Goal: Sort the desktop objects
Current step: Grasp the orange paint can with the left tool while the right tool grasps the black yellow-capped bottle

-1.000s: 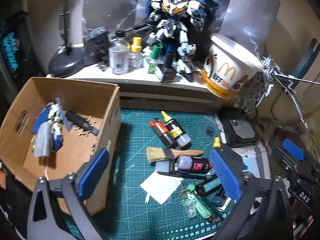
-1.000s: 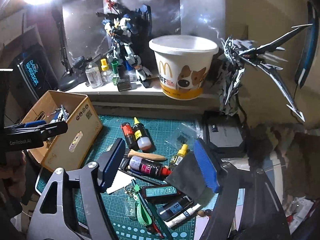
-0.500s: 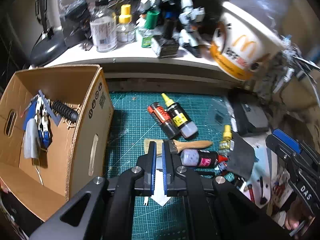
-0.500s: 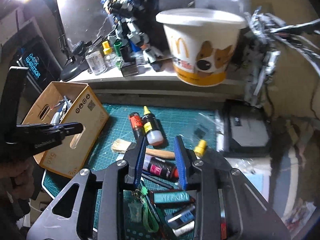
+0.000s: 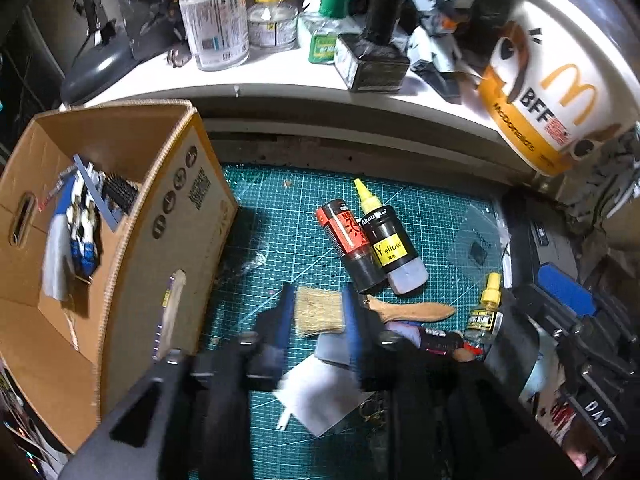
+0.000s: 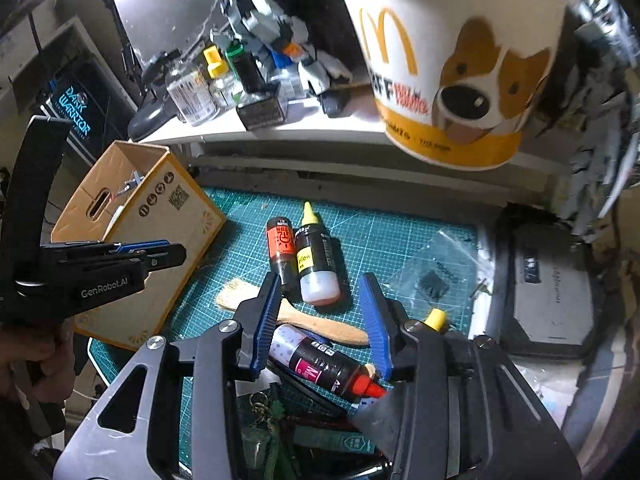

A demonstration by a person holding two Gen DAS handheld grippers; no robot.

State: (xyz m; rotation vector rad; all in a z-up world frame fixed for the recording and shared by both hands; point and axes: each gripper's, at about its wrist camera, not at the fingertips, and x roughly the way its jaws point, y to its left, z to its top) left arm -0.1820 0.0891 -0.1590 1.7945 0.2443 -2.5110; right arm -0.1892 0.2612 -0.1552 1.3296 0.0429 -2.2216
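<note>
A wooden paintbrush (image 5: 320,314) lies on the green cutting mat (image 5: 432,216). My left gripper (image 5: 318,312) is open, blurred, with its fingers either side of the bristles. My right gripper (image 6: 324,308) is open above the brush handle (image 6: 320,322) and a magenta ink bottle (image 6: 320,364). A red bottle (image 5: 346,240) and a yellow ink bottle (image 5: 386,246) lie side by side beyond. A cardboard box (image 5: 120,240) at the left holds a model figure (image 5: 80,232) and a black comb.
A white shelf (image 5: 280,76) behind the mat carries bottles, a robot model and a McDonald's paper bucket (image 6: 452,60). A small yellow-capped bottle (image 5: 486,308), white paper (image 5: 320,396), a keychain and pens lie near the front. A dark flat device (image 6: 548,280) sits at right.
My left gripper opened from shut and moved forward onto the brush bristles. My right gripper opened wider and moved forward over the bottles and the brush handle.
</note>
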